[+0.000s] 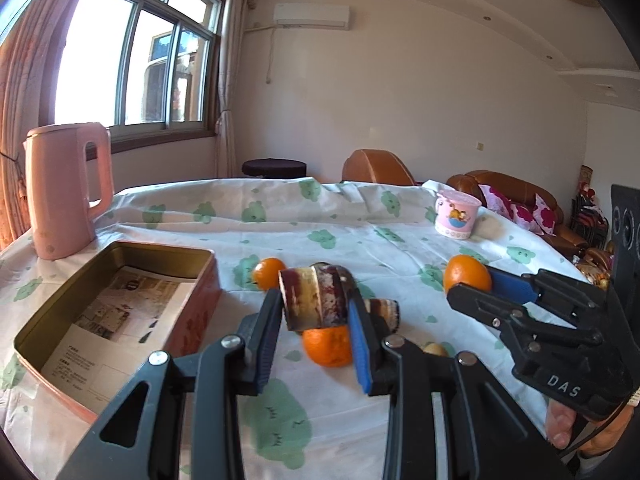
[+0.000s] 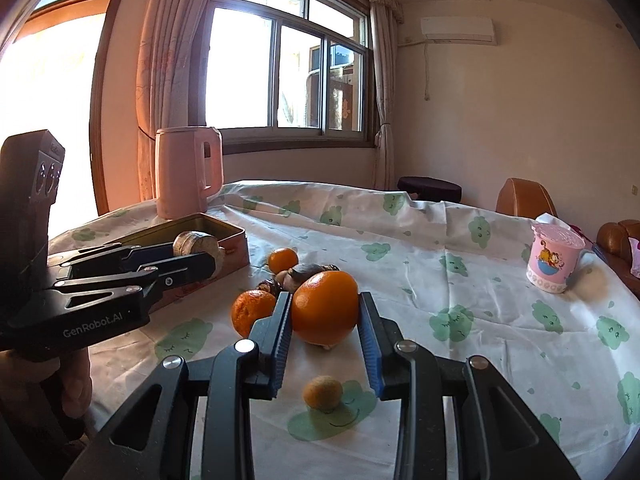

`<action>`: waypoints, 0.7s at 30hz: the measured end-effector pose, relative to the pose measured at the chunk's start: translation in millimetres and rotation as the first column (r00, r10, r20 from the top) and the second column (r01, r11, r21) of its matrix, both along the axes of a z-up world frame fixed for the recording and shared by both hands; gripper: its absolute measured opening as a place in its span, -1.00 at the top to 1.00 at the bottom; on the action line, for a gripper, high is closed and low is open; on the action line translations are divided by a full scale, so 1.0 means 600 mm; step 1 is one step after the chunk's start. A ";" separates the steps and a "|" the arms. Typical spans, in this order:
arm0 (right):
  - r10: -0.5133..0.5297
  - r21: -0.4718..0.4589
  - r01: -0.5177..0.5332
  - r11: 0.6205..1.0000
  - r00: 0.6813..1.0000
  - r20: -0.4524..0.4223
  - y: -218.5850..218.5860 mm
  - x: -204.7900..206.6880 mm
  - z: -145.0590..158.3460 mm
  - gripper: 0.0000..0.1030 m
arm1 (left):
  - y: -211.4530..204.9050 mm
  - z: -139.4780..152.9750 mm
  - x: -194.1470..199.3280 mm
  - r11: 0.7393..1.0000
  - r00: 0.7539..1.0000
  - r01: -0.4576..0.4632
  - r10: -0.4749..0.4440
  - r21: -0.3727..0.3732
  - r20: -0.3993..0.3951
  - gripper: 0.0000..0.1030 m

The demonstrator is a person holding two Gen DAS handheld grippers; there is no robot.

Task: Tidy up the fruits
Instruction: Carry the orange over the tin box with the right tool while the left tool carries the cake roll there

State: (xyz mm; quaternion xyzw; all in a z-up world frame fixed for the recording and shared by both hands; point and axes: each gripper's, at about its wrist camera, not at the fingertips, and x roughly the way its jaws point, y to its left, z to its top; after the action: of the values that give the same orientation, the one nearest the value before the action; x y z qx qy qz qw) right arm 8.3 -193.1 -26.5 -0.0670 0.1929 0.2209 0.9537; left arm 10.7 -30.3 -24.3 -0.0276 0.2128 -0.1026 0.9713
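Note:
My left gripper is shut on a short purple-brown sugarcane piece, held just right of the open tin box. In the right wrist view the left gripper holds that sugarcane piece in front of the tin box. My right gripper is shut on a large orange, and from the left wrist view the right gripper and its orange are at the right. On the cloth lie two oranges, more sugarcane pieces and a small yellow fruit.
A pink kettle stands behind the tin box, which is lined with printed paper. A pink lidded cup sits at the far right of the table, which is covered by a white cloth with green prints. Brown leather seats stand beyond the table.

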 end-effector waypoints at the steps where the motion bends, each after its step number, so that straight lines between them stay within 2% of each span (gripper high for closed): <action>1: 0.009 -0.010 -0.009 1.000 1.000 0.004 0.010 0.001 0.004 0.34 | 0.007 0.001 0.000 1.000 1.000 -0.009 0.009 -0.002 -0.003 0.34; 21: 0.174 -0.101 -0.170 0.980 0.984 0.034 0.165 0.036 0.092 0.34 | 0.133 0.017 0.016 0.984 0.984 -0.178 0.179 0.027 -0.019 0.34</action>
State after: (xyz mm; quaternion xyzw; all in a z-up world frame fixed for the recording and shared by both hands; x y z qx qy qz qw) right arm 29.7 -94.0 28.6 -0.1345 0.1766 0.2914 0.9305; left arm 20.4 49.6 -14.1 -0.0355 0.2213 -0.0120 0.9745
